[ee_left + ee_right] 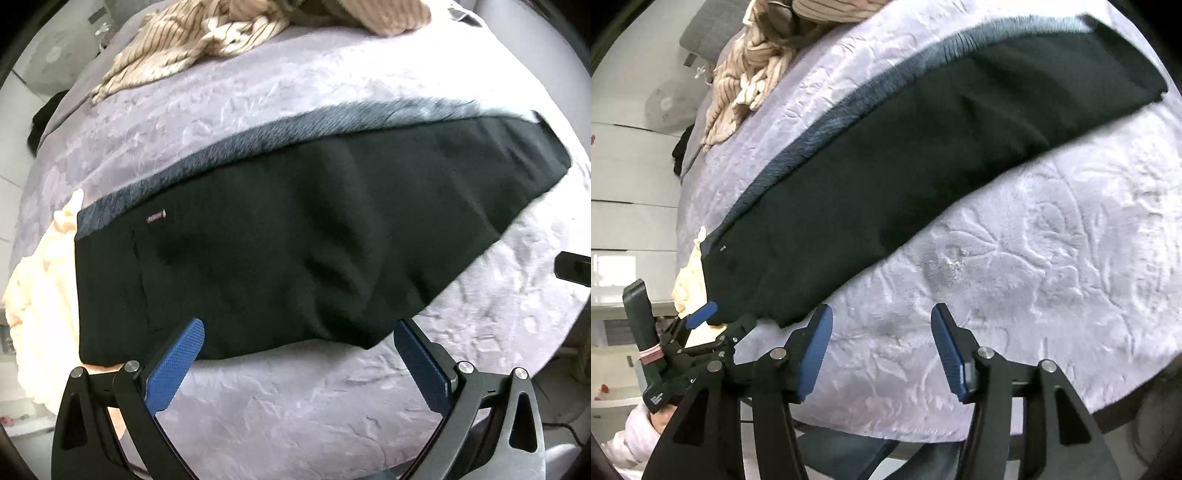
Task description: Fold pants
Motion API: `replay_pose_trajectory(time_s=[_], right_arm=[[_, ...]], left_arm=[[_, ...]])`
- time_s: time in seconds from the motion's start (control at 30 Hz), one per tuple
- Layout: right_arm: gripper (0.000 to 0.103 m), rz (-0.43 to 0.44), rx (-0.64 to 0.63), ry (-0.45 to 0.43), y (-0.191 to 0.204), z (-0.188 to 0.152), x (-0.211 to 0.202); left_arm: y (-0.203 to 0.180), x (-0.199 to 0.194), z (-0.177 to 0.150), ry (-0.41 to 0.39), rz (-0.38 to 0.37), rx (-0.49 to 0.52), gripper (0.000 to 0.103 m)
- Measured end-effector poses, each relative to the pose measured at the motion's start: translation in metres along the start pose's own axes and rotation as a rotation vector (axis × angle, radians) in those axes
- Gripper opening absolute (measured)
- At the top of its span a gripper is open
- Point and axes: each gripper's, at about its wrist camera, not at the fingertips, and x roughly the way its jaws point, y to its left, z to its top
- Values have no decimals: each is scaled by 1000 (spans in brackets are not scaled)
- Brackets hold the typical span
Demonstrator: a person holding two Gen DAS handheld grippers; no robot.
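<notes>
Black pants (295,236) lie flat on a lilac bedspread (295,398), folded lengthwise with a grey fuzzy lining strip (236,144) showing along the far edge. The waist end is at the left, the leg end at the right. My left gripper (299,328) is open and empty, its blue pads (173,373) at the near edge of the pants. In the right wrist view the pants (923,155) run diagonally. My right gripper (882,314) is open and empty over bare bedspread (1034,258), just right of the pants' near corner. The left gripper (701,314) shows at the waist corner.
A striped beige garment (192,40) is heaped at the bed's far side, also in the right wrist view (750,81). A cream cloth (40,288) lies beside the waist at the left. White cabinets (628,184) stand beyond the bed. The bed's near edge (923,435) is close.
</notes>
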Motion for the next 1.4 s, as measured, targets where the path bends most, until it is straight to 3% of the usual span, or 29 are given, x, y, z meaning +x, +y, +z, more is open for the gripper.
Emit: replay_pose_trajectory(time_s=[0.23, 0.47, 0.5, 0.53, 0.63, 0.83, 0.97, 1.17, 1.4], right_arm=[[79, -58, -37, -81, 46, 0, -24], [86, -176, -19, -175, 51, -17, -53], [95, -205, -22, -194, 50, -19, -58], [103, -226, -30, -209, 49, -20, -62], [103, -250, -62, -251, 46, -18, -74], [103, -191, -116, -194, 26, 5, -75], [103, -132, -103, -151, -18, 25, -80], [103, -97, -99, -91, -90, 58, -97], [103, -83, -79, -50, -136, 89, -106]], left_arm=[[6, -20, 14, -93, -155, 13, 103], [-10, -28, 13, -105, -281, 52, 103], [-16, -31, 12, -108, -282, 59, 103], [-20, -33, 12, -110, -281, 63, 103], [-28, -35, 15, -109, -259, 63, 103], [-56, -33, 27, -78, -195, 32, 103], [-97, -29, 42, -17, -176, -1, 103], [-164, -35, 65, -5, -159, -85, 103], [-207, -35, 79, 24, -62, -54, 103]])
